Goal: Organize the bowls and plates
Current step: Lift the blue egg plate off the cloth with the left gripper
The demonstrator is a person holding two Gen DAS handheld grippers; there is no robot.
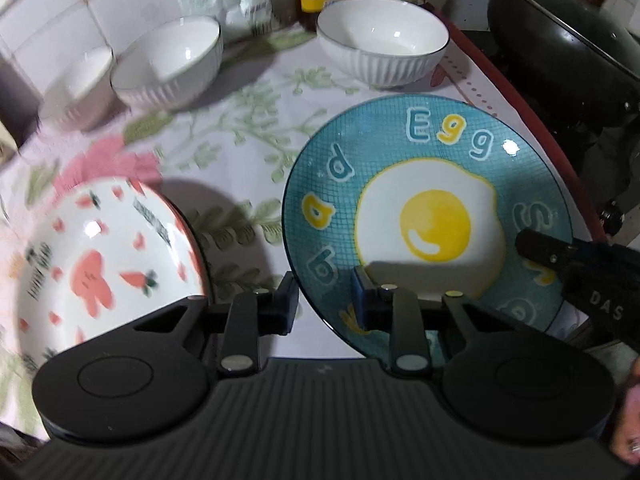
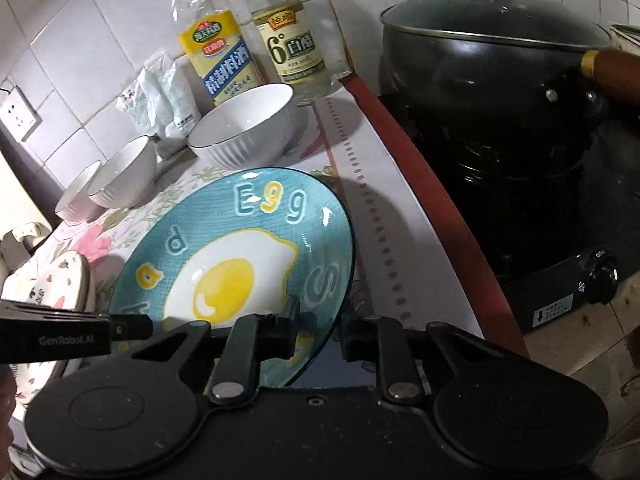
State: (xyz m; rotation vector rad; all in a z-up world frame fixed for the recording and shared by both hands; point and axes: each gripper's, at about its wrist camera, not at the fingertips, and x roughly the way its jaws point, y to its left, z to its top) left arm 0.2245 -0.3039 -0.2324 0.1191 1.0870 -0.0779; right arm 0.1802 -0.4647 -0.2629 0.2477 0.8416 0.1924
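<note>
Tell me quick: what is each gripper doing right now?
Left gripper: closed on the near rim of the blue egg plate.
Right gripper: closed on the same plate's right rim.

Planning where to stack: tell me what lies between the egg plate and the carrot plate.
Only bare floral cloth lies between the blue egg plate and the carrot plate; nothing stands there. The left wrist view shows it best.

I see a white tiled wall (image 2: pixel 100 32) with a wall socket (image 2: pixel 18 114) at its left. The bench carries a flowered cloth (image 1: pixel 248 120); two bottles (image 2: pixel 218 56) stand against the tiles, and a black lidded wok (image 2: pixel 492 64) sits on a stove (image 2: pixel 560 280) at right.
</note>
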